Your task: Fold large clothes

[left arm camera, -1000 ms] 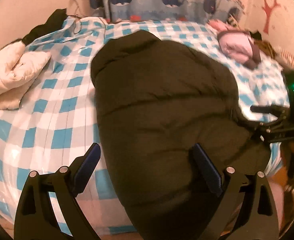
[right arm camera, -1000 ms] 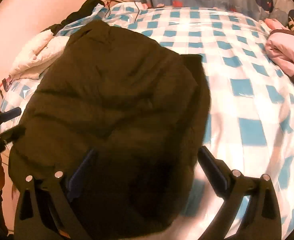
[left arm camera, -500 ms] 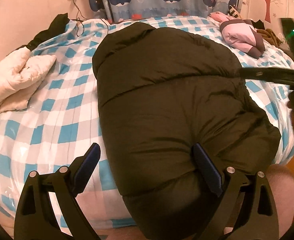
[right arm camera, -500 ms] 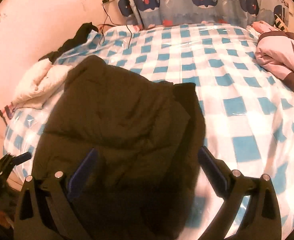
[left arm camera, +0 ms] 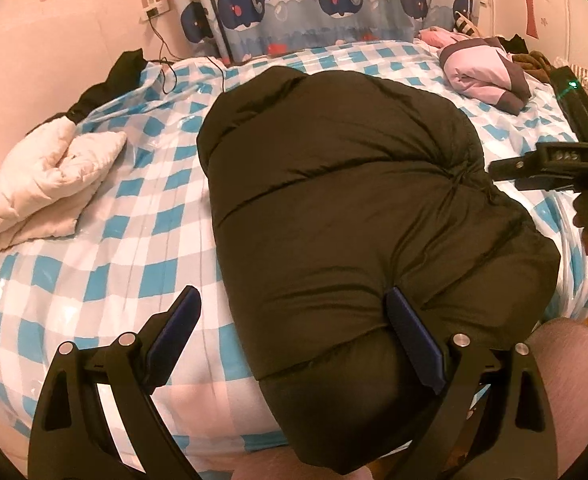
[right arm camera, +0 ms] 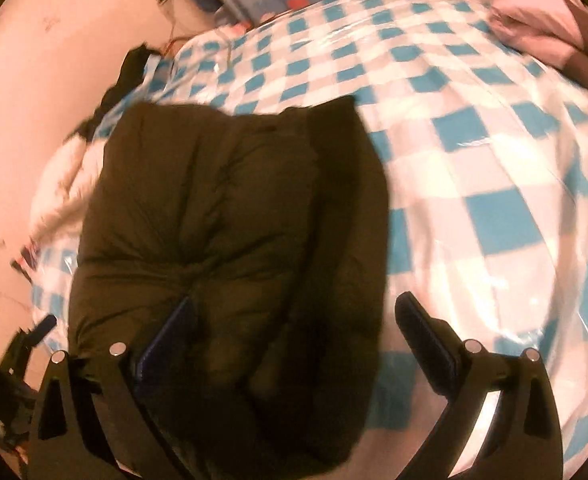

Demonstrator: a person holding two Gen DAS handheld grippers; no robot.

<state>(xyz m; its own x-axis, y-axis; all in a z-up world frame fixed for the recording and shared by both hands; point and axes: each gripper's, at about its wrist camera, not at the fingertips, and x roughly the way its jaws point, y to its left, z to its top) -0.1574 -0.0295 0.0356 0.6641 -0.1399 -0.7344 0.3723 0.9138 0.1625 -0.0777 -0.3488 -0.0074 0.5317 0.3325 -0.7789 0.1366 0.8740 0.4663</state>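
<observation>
Right gripper [right arm camera: 294, 320] — nearer the jacket [right arm camera: 229, 208]

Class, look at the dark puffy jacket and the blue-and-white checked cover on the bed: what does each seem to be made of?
Dark olive-black puffy jacket: likely a smooth synthetic shell with padded filling, judging by its quilted seams and puffed panels. Blue-and-white checked bed cover: probably glossy plastic sheeting, or fabric under clear film, given the shiny glare and creases.

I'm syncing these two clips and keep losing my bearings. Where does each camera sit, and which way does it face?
Left wrist: on the left gripper, open, at the bed's near edge, facing the whale-print curtain; the right gripper shows at right.
Right wrist: on the right gripper, open, above the coat's near end, facing the same way, blurred.
Both share the dark puffy coat on the blue-checked bed cover.
</observation>
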